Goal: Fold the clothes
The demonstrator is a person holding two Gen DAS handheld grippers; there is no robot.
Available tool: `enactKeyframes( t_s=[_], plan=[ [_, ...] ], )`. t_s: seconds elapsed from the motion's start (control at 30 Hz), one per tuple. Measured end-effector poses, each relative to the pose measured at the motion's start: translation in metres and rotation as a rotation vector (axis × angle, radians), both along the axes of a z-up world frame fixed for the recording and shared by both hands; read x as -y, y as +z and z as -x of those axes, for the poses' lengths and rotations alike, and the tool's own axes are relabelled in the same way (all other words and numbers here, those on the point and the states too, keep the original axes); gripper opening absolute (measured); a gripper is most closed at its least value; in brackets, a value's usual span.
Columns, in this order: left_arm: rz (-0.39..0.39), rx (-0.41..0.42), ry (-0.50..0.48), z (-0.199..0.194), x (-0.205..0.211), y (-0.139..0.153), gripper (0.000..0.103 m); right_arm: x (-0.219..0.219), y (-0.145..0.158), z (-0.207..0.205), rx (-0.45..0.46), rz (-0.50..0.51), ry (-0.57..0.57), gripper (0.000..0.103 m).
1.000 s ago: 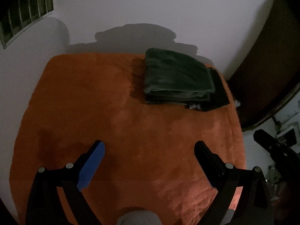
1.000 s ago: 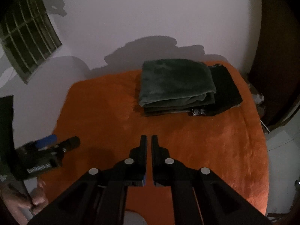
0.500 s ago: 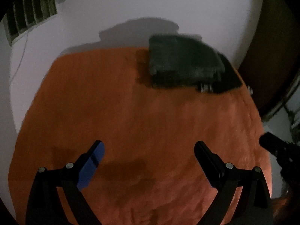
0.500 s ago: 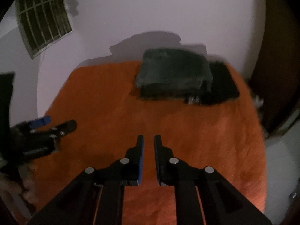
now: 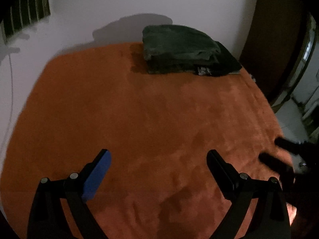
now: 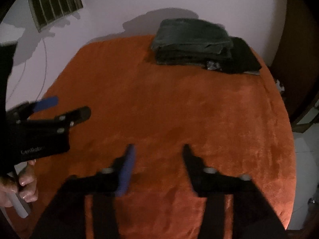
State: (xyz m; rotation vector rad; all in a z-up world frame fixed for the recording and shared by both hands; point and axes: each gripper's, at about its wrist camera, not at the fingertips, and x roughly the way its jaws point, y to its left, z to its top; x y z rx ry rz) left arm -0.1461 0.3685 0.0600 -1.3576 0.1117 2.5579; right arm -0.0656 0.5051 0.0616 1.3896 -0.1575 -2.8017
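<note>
1. My left gripper (image 5: 157,157) hangs over the orange blanket (image 5: 139,109) with its fingers spread wide, nothing between them.
2. My right gripper (image 6: 157,149) is parted too and empty — blurred in its own view, but the gap is plain.
3. The folded clothes (image 5: 179,49) sit stacked at the far edge of the blanket by the white wall (image 5: 139,0), well apart from both grippers; a dark green piece lies on top, a black one (image 5: 227,61) sticking out to the right beneath.
4. Only the right wrist view shows my hand (image 6: 22,187) gripping the left tool's handle — the left view shows the right gripper's tips as a dark blur at its right edge.
</note>
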Motion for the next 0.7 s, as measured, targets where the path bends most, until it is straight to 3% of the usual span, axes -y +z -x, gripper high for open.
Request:
enactKeyframes(
  t_s=[0.1,0.23,0.3,0.33,0.47,0.7],
  plan=[
    [-0.004,0.028,0.007,0.0,0.001,-0.001,0.097,-0.006,0.017,-0.002,-0.045,-0.011,-0.02,0.057],
    [-0.048,-0.008,0.024,-0.013,0.002,0.016,0.097,-0.001,0.046,-0.013,-0.074,-0.009,-0.05,0.057],
    [-0.077,-0.01,0.033,-0.029,0.006,0.031,0.097,0.005,0.063,-0.028,-0.083,0.01,-0.052,0.064],
    [-0.085,0.006,0.04,-0.039,0.01,0.039,0.097,0.01,0.072,-0.039,-0.083,0.002,-0.055,0.073],
    [-0.137,0.083,0.069,-0.084,0.033,0.074,0.097,0.032,0.109,-0.074,-0.081,-0.036,-0.055,0.085],
    [-0.15,-0.012,0.089,-0.174,0.093,0.14,0.097,0.082,0.171,-0.13,-0.099,-0.015,-0.11,0.088]
  ],
)
